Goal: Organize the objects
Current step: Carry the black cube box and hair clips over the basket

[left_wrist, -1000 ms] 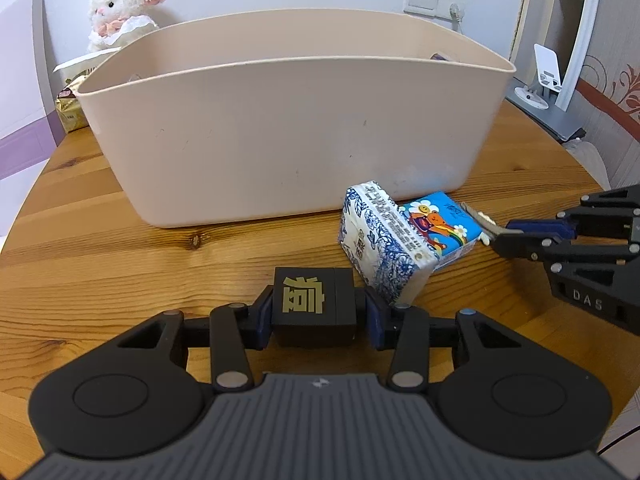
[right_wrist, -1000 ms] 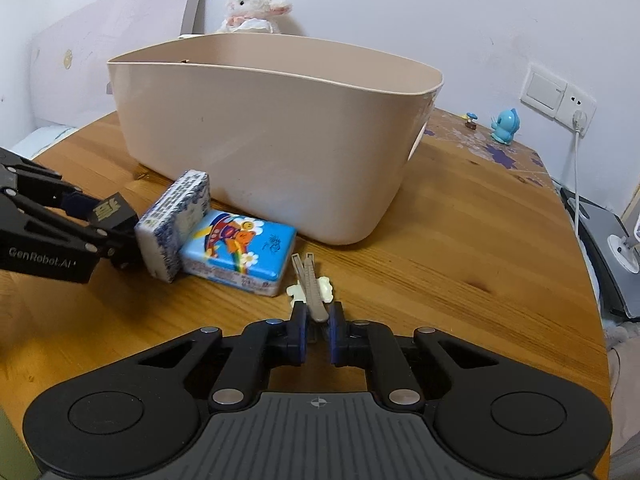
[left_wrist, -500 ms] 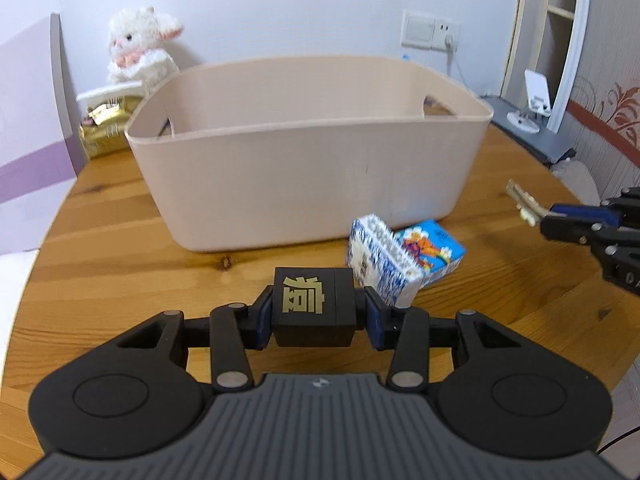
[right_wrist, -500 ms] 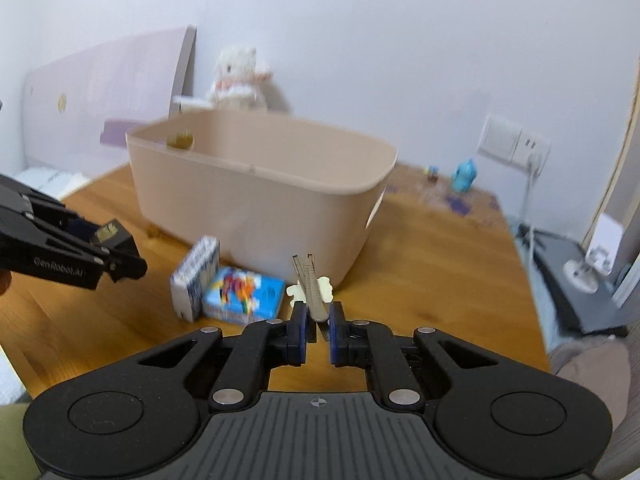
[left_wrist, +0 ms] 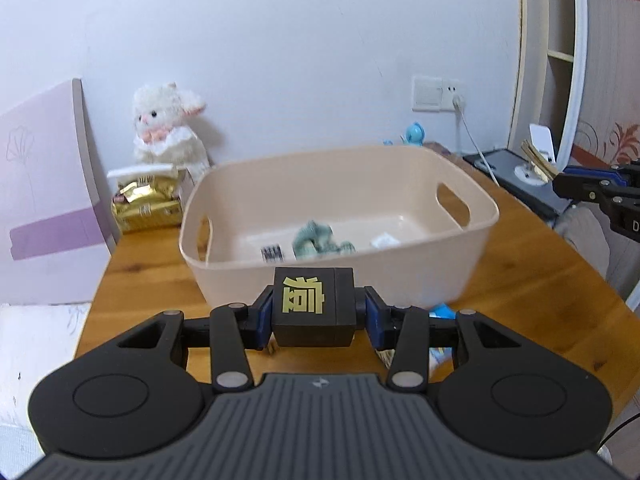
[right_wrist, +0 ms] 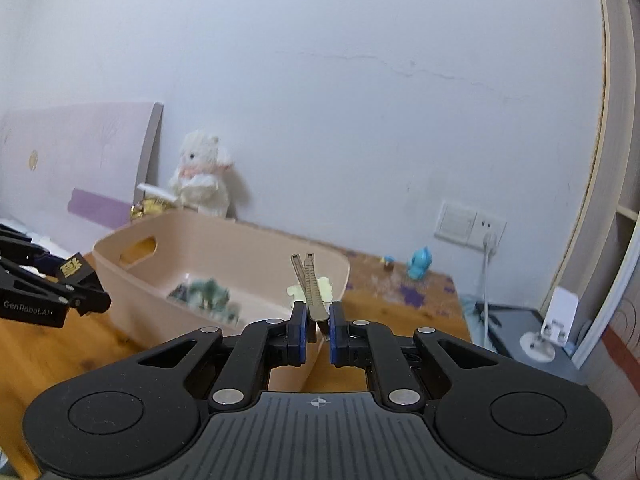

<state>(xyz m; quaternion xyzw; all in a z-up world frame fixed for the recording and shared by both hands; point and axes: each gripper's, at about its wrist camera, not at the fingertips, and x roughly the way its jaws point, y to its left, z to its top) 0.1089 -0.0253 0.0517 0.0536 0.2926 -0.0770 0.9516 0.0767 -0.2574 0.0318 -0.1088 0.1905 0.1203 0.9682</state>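
Left wrist view first: a blue packet [left_wrist: 442, 312] on the table is almost wholly hidden behind the left gripper [left_wrist: 314, 314], so only a corner and a sliver of it show. That gripper's jaws are clamped on a black cube [left_wrist: 314, 307] with a gold character on its face, held above the near edge of the wooden table [left_wrist: 540, 280]. Beyond it stands a beige tub [left_wrist: 340, 216] with cut-out handles. Lying in its bottom are a greenish crumpled thing [left_wrist: 316, 238], too blurred to name, a barcode label [left_wrist: 272, 254] and a small white packet [left_wrist: 385, 240]. Behind the tub a white plush lamb [left_wrist: 166, 128] sits against the pale wall, with a gold foil pack [left_wrist: 146, 204] in front of it and a lilac board [left_wrist: 44, 188] leaning at the left. A wall socket [left_wrist: 436, 94] and a small blue figurine [left_wrist: 414, 134] lie farther right. At the right edge the right gripper [left_wrist: 560, 178] reaches in, cut off by the frame, with the tan ends of a clip [left_wrist: 538, 160] sticking out of it.

Right wrist view: its jaws are closed on the clip [right_wrist: 310, 288], a tan hair clip with a pale flower ornament, half hidden behind its prongs, which point up and away over the tub's [right_wrist: 120, 308] near end. The green thing [right_wrist: 204, 292] inside is again a blur. The left gripper [right_wrist: 86, 294] enters from the left beside the tub, the cube [right_wrist: 74, 270] in its grip. The lamb [right_wrist: 202, 178], the socket [right_wrist: 470, 224] and the figurine [right_wrist: 420, 262] stand along the wall.
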